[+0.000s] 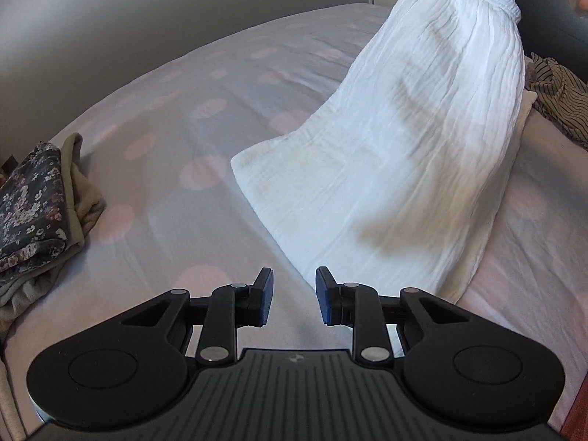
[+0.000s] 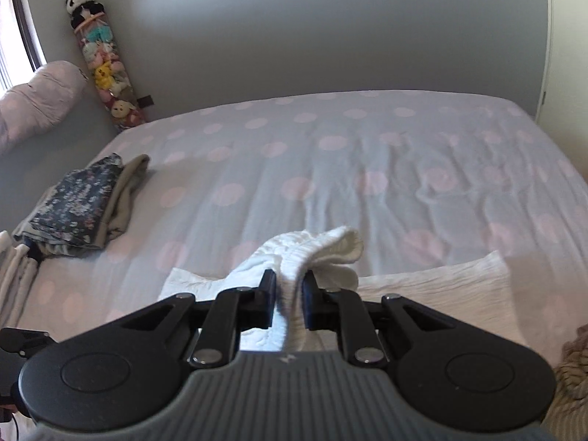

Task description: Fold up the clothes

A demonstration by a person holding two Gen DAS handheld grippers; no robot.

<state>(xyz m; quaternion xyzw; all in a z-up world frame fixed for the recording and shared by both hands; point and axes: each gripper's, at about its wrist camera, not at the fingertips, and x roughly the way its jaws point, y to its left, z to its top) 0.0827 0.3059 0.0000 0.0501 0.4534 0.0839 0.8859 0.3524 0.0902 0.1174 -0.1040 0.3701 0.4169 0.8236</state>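
Right tongs (image 2: 290, 299) pinching white garment (image 1: 404, 154), left tongs (image 1: 294, 296) spread, empty, folded pile (image 2: 84, 205) on dotted bed (image 2: 330, 169), striped clothes (image 1: 558, 95) beside.

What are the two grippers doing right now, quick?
Left gripper: open, fingers apart, holding nothing.
Right gripper: shut on the white garment, lifting its gathered end off the bed.
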